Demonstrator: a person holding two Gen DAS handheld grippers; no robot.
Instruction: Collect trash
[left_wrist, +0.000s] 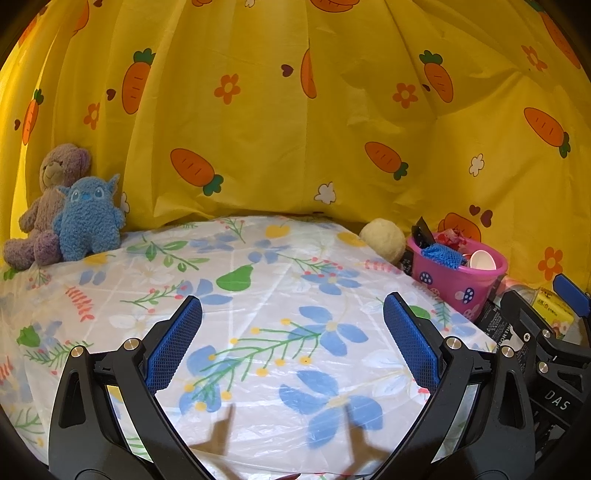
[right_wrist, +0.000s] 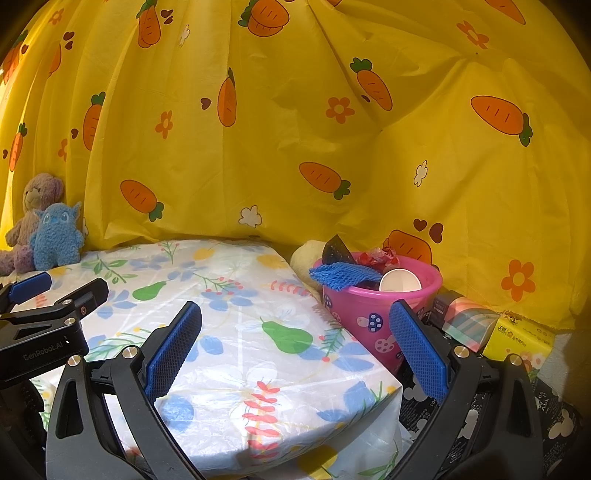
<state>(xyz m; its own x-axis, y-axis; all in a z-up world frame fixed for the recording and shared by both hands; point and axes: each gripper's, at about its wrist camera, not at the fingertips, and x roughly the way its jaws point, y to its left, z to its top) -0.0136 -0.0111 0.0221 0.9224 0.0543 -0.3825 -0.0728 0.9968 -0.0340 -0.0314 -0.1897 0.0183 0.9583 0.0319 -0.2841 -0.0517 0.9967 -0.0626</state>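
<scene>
A pink bucket (left_wrist: 458, 282) (right_wrist: 380, 317) stands off the table's right edge. It holds a white paper cup (right_wrist: 399, 282), blue foam netting (right_wrist: 341, 276), a red wrapper (right_wrist: 378, 257) and a black wrapper (right_wrist: 334, 249). My left gripper (left_wrist: 293, 314) is open and empty over the flowered tablecloth (left_wrist: 258, 295). My right gripper (right_wrist: 295, 321) is open and empty over the table's right corner, just left of the bucket. Each gripper shows at the edge of the other's view: the right one (left_wrist: 546, 328), the left one (right_wrist: 48, 295).
Two plush toys, a purple bear (left_wrist: 48, 199) and a blue monster (left_wrist: 88, 218), sit at the table's back left. A cream ball (left_wrist: 382, 240) lies beside the bucket. A yellow tissue pack (right_wrist: 517, 339) and a striped pack (right_wrist: 467, 325) lie right of the bucket. A yellow carrot curtain (left_wrist: 295, 110) hangs behind.
</scene>
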